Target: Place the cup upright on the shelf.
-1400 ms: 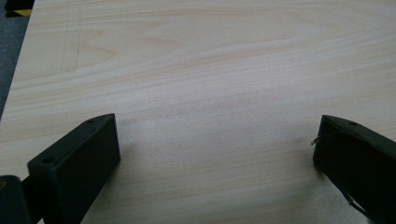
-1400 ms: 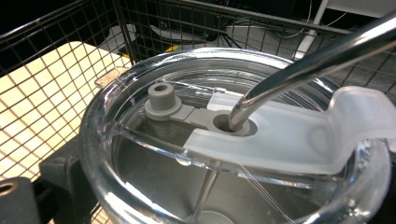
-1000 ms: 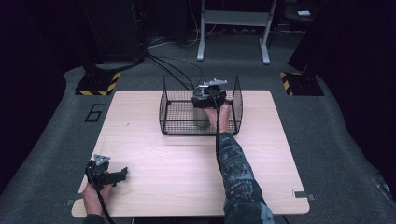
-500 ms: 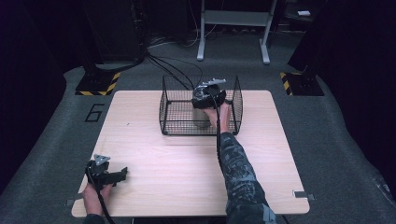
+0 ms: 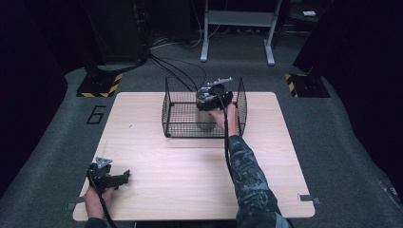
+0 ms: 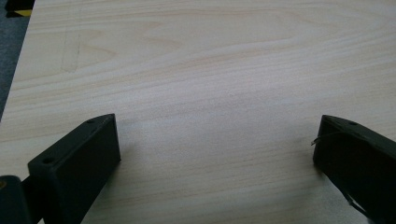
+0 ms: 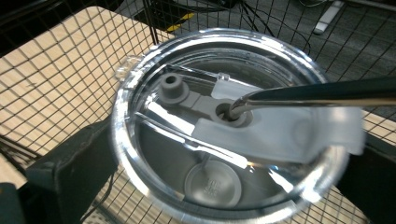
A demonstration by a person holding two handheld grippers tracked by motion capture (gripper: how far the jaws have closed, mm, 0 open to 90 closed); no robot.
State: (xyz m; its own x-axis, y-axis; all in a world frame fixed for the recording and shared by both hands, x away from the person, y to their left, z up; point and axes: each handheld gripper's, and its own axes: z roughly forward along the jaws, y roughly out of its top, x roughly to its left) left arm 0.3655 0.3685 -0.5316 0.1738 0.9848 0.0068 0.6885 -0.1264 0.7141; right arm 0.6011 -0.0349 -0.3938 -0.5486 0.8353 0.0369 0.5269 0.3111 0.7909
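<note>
Two tongs are at work over a pale wooden table (image 5: 190,166). The left tongs (image 5: 110,178) rest low at the near left corner of the table, held in the person's left hand (image 5: 97,199); in the left gripper view its black jaws stand wide apart with bare wood grain between them, gripping nothing.

The right tongs (image 5: 214,95) reach into a black wire basket (image 5: 178,111) that sits at the far middle of the table. In the right gripper view its two jaws stand on either side of a metal tumbler (image 7: 224,126), one at the lower left touching the lid's rim and one at the right edge, partly hidden under the rim. The jaws are spread to the tumbler's width and look closed against it, though the contact on the right side cannot be seen clearly.

The tumbler (image 5: 205,114) stands upright inside the basket, near its middle, with a silver body. Its clear plastic lid (image 7: 140,93) has a raised rim, a grey rubber plug piece (image 7: 187,95) and a white frosted sliding tab (image 7: 280,130). A shiny metal straw (image 7: 317,93) passes through the lid's hole and leans off to the right. The person's right forearm, in a patterned sleeve (image 5: 249,175), stretches across the table to the basket.
</note>
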